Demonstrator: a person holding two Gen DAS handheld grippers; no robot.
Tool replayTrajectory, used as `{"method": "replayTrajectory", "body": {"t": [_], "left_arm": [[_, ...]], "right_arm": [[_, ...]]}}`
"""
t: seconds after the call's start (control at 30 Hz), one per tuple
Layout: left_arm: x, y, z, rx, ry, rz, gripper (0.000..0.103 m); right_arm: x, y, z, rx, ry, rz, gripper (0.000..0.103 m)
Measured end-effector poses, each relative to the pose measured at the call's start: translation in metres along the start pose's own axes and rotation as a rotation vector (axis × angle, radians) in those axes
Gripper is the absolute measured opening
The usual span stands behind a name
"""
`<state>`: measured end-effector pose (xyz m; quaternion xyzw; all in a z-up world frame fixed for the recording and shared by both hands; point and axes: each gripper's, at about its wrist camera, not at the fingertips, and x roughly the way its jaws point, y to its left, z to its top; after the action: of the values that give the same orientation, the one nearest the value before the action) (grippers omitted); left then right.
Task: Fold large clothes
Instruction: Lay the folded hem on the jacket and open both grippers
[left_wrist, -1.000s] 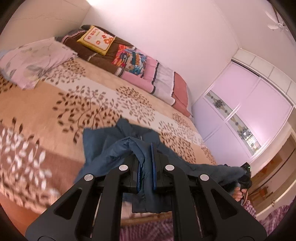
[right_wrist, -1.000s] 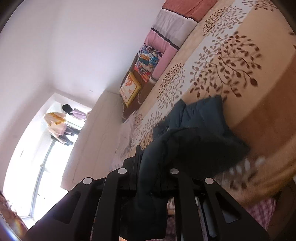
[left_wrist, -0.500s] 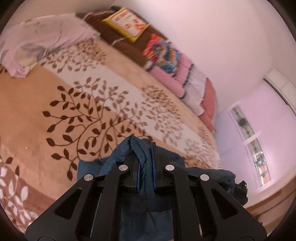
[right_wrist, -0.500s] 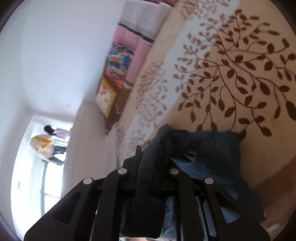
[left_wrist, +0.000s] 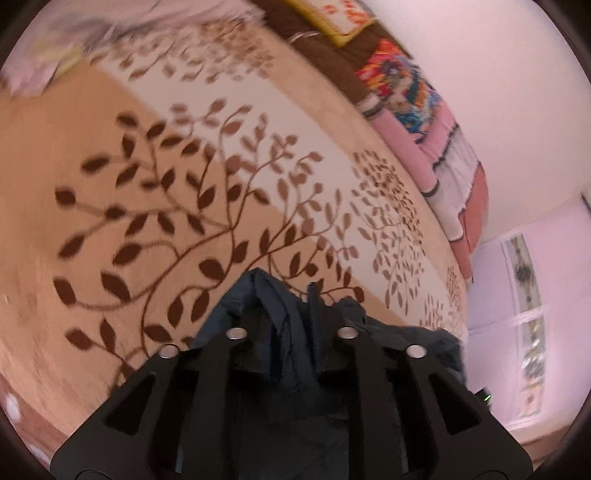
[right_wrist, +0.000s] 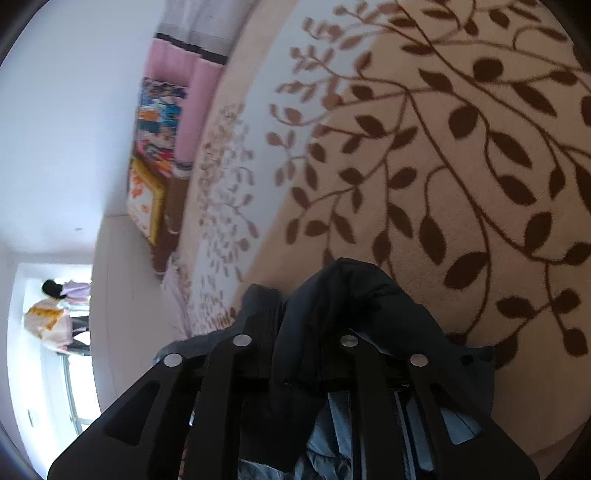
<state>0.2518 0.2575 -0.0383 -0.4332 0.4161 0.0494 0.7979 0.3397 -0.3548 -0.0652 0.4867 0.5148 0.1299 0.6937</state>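
Through the left wrist camera, the left gripper (left_wrist: 291, 314) points down at the bed, and a bunched fold of the dark blue garment (left_wrist: 280, 317) stands up between its two black fingers. The jaws are opening, with the cloth between them; the picture is smeared, so I cannot quite tell whether the pads press on the fabric at this instant, though it looks pinched. The rest of the garment spreads off to the right, lying on the tan bedspread (left_wrist: 184, 184) with its brown branch-and-leaf pattern. Along the far edge of the bed, against the white wall, sits a row of pillows (left_wrist: 443, 147): a yellow one, a bright multicoloured one, pink ones and a striped pale one. A pale floral cloth (left_wrist: 44, 44) lies at the upper left.

Through the right wrist camera, the right gripper (right_wrist: 295, 325) is also tilted down over the same bedspread (right_wrist: 461, 147). A thick dark fold of the garment (right_wrist: 332, 314) rises between its fingers and drapes over the right-hand one, with lighter blue lining showing below. These jaws are opening too, cloth between them. At the far left, by a bright window, stand two people (right_wrist: 55, 314), well apart from the bed.
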Motion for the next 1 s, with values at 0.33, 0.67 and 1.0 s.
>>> {"method": "replayTrajectory", "body": {"t": [0.33,0.67,1.0], "left_arm": [[-0.038,-0.006,-0.002,-0.005,-0.089,-0.083,0.071],[-0.095,-0.003,-0.037,0.105,-0.080,-0.020,0.072],[-0.146,0.050,-0.130,0.227,-0.082,0.135,0.072]], "right_arm": [[-0.029,0.012,-0.011,-0.033,-0.052,0.109,0.084],[-0.078,-0.003,-0.061,-0.128,-0.076,0.070,0.084],[-0.129,-0.033,-0.142,-0.361,-0.199,-0.182,0.084]]}}
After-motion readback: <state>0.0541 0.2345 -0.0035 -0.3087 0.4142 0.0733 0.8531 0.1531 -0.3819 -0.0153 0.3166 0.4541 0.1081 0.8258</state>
